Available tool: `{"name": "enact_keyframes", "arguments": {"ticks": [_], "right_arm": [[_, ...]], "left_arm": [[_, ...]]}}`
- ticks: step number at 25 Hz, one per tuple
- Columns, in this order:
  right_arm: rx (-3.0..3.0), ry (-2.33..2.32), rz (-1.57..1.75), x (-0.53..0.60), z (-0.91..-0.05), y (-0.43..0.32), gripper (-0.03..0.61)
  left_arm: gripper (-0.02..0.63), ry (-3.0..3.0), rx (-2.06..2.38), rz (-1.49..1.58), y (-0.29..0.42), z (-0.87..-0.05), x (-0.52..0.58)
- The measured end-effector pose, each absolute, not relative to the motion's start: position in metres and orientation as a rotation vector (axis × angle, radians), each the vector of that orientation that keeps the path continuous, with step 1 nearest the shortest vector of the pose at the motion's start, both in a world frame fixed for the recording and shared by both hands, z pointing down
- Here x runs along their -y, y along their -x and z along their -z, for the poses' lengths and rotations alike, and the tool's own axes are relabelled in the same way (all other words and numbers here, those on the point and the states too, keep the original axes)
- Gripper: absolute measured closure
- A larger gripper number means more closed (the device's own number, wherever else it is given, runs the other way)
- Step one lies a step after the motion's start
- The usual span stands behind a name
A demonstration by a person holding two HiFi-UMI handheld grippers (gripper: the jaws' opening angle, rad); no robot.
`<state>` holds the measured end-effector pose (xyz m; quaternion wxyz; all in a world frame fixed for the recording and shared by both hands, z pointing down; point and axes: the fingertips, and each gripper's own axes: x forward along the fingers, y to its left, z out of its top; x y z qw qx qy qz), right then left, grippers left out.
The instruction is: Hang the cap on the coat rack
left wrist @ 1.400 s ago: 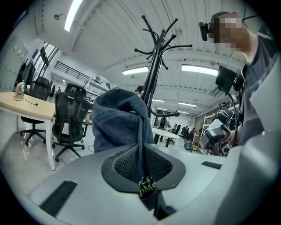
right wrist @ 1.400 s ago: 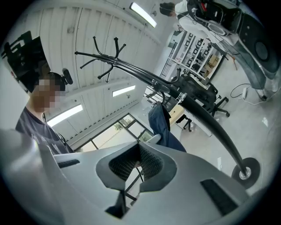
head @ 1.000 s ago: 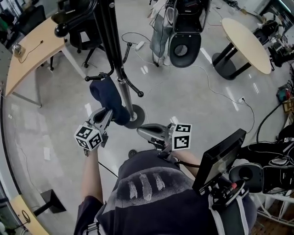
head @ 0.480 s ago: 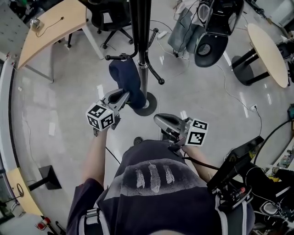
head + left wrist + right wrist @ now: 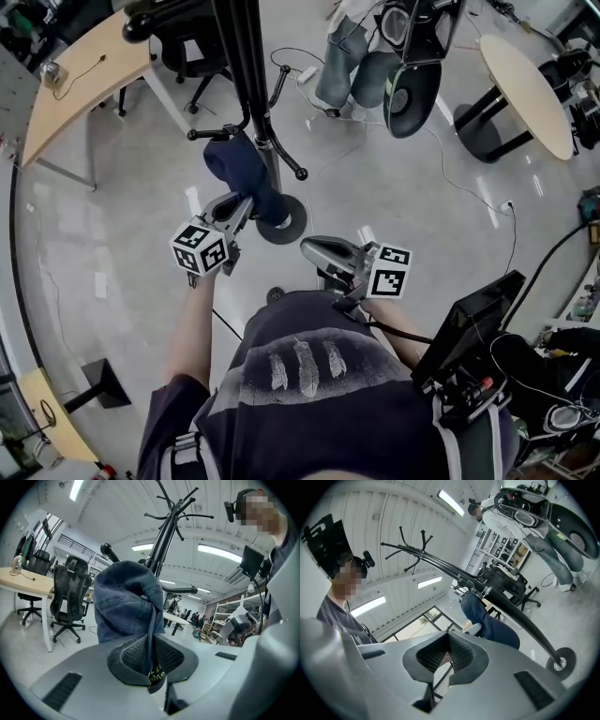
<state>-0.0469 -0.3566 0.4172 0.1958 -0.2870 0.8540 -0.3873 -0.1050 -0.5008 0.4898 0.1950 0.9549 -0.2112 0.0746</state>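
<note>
My left gripper [image 5: 151, 657] pinching the blue cap [image 5: 123, 604], grip plain only in its own view, head view placing the cap against the coat rack [image 5: 255, 103] pole, my right gripper [image 5: 447, 656] closed, empty, well apart.

The cap [image 5: 124, 602] is dark blue denim, its tag black with yellow lettering (too small to read). The coat rack [image 5: 246, 56] is black. The left hand-held gripper [image 5: 152, 660] and right hand-held gripper [image 5: 447, 656] are grey with black dimpled pads; their marker cubes [image 5: 199, 255] are patterned in black-and-white squares. The floor [image 5: 112, 234] is pale glossy grey.
</note>
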Motion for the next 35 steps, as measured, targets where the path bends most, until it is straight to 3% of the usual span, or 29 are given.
{"name": "enact_keyframes", "arguments": {"ticks": [18,22,24,35], "right_arm": [[-2.412,0.774,1.102,0.366,-0.430,0.026,0.574],[-2.419,0.784,1.092,0.360,-0.413,0.015,0.575],[-2.418,0.787,1.090,0.359,-0.413,0.007,0.575],[-2.414,0.741,1.079,0.360,-0.415,0.004,0.574]], "left_arm": [[0.535,-2.522,0.818,-0.313,0.125,-0.529,0.535],[0.449,-2.501,0.899,-0.309,0.125,-0.523,0.536],[0.345,-2.504,0.928,-0.333,0.121,-0.529,0.536],[0.336,-2.458,1.028,-0.300,0.159,-0.528,0.526]]}}
